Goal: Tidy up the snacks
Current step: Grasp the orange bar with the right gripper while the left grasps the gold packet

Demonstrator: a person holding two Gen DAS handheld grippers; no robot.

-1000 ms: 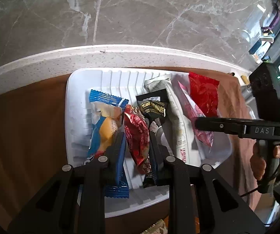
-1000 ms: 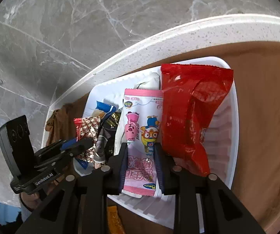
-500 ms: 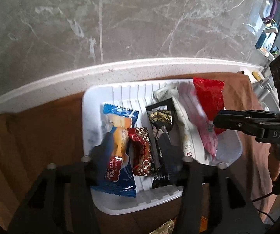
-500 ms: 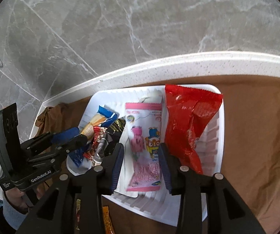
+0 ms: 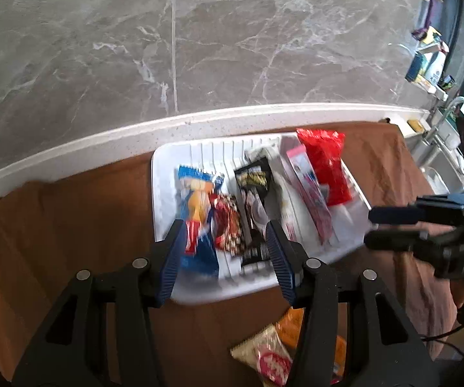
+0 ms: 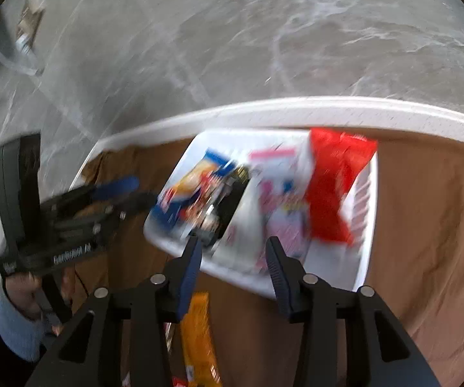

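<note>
Snacks lay side by side in the white ribbed tray [image 5: 180, 167], which stood on the brown cloth [image 5: 70, 213] near the pale counter edge [image 5: 103, 138]. From left to right I saw the blue and orange cake packet [image 5: 196, 206], the small red packet [image 5: 227, 222], the black packet [image 5: 253, 200], a white packet [image 5: 280, 193], the pink packet [image 5: 309, 200] and the red bag [image 5: 327, 167], whose top corner reached over the far rim.

My left gripper [image 5: 224, 248] was above the near part of the tray, its jaws apart and holding nothing. My right gripper [image 6: 232, 254] was above the tray's near rim, its jaws opening, also with nothing between the pads.

The left view was sharper and showed a cream and pink packet [image 5: 264, 354] on the cloth before the tray, and a faucet [image 5: 441, 119] far right. The right view was blurred, but it showed an orange packet [image 6: 198, 332] on the cloth and my hand [image 6: 25, 293] in a light blue sleeve [image 6: 15, 329].
</note>
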